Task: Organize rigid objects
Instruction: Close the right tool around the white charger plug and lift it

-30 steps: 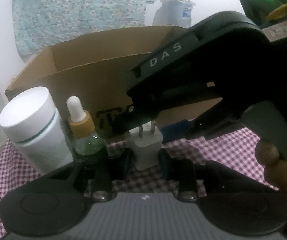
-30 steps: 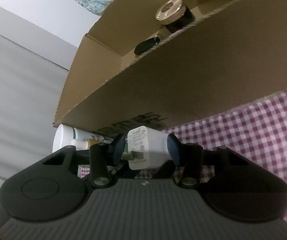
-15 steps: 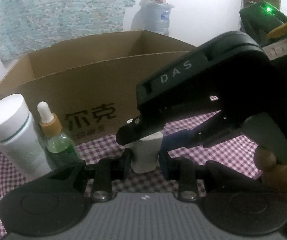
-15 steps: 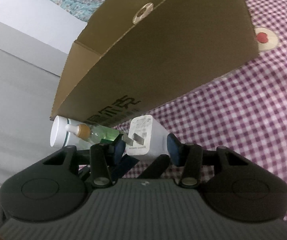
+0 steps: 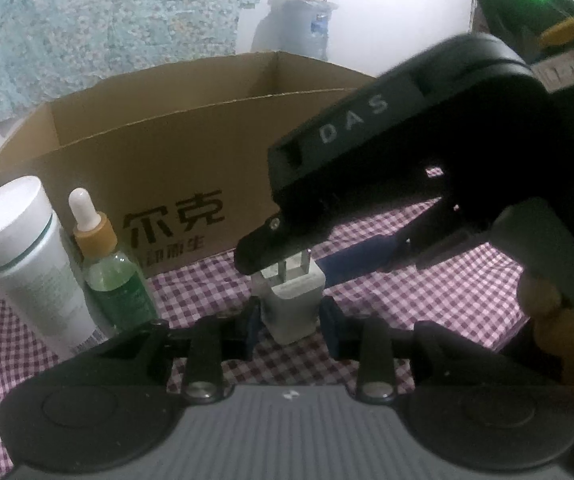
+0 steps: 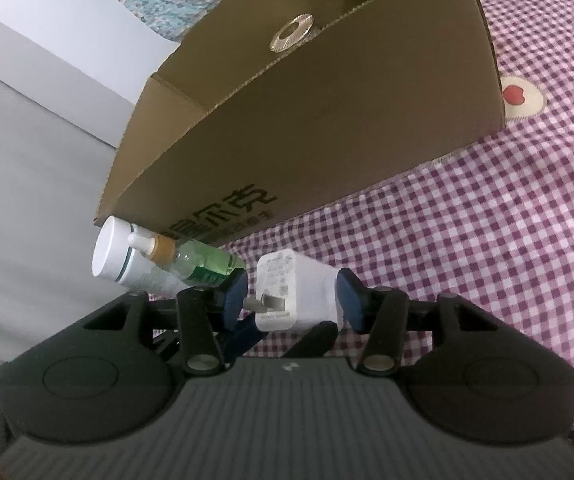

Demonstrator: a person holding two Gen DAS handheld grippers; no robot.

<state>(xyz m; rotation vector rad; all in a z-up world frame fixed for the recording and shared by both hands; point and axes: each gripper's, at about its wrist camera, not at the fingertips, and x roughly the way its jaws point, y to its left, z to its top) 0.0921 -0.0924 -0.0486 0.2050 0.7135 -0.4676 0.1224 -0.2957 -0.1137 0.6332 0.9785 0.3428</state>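
Note:
A white charger plug (image 5: pixel 293 308) stands prongs up just above the checked cloth, between the fingers of my left gripper (image 5: pixel 291 322). That gripper's jaws are opening, and a thin dark gap shows beside the left pad. My right gripper (image 5: pixel 291 264) comes in from the right. In the right wrist view its blue pads still touch the prong tips and the base of the charger (image 6: pixel 307 292), while the jaws of the right gripper (image 6: pixel 291 300) open slightly. I cannot tell whether the charger rests on the cloth. Behind it stands the open cardboard box (image 5: pixel 167 152).
A white bottle (image 5: pixel 27 260) and a green dropper bottle (image 5: pixel 115 284) stand left of the charger, against the box front. A gold-rimmed lid (image 6: pixel 291 34) shows inside the box (image 6: pixel 327 120). The purple checked cloth (image 6: pixel 487 260) runs on to the right. A hand (image 5: pixel 547 320) holds the right gripper's handle.
Both grippers and the charger have drawn back from the box, so its printed front now shows. The pads of both grippers stand slightly wider around the charger than before.

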